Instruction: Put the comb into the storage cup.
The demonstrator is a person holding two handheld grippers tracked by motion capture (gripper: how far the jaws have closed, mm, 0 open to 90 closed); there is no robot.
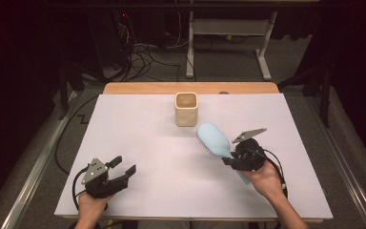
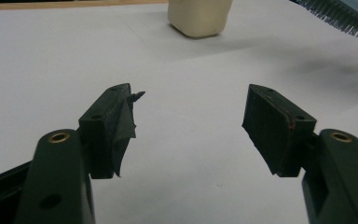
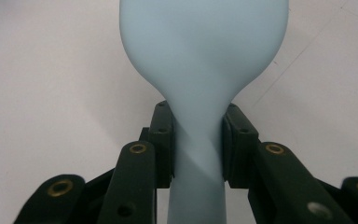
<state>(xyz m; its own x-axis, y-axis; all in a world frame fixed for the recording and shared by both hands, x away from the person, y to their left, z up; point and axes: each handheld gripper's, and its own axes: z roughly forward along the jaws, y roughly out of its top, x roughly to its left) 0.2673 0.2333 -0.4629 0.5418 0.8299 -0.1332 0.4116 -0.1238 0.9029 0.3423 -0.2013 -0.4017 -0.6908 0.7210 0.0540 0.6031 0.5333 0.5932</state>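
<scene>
The right gripper (image 1: pixel 229 160) is clamping the neck of a pale blue hairbrush (image 1: pixel 213 139), its jaws closed against both sides of the handle just below where the head widens. In the right gripper view the hairbrush (image 3: pixel 204 56) is rising straight up between the jaws of that gripper (image 3: pixel 198 144), smooth back toward the camera. In the high view the brush head is pointing away from the person and toward the left, held a little above the white counter (image 1: pixel 147 143), with dark bristles showing along its left edge. The tail of the handle is sticking out under the person's right hand (image 1: pixel 266 180).

A cream square cup (image 1: pixel 186 109) is standing upright near the far edge of the counter, just beyond the brush head and apart from it. In the left gripper view the cup (image 2: pixel 199 17) is sitting ahead, and the bristles (image 2: pixel 335 16) are showing at the upper right.

The left gripper (image 1: pixel 125 168) is hovering over the near left part of the counter, well apart from the brush. Its jaws are standing wide open with nothing between them, as the left gripper view (image 2: pixel 189 126) is showing plainly.
</scene>
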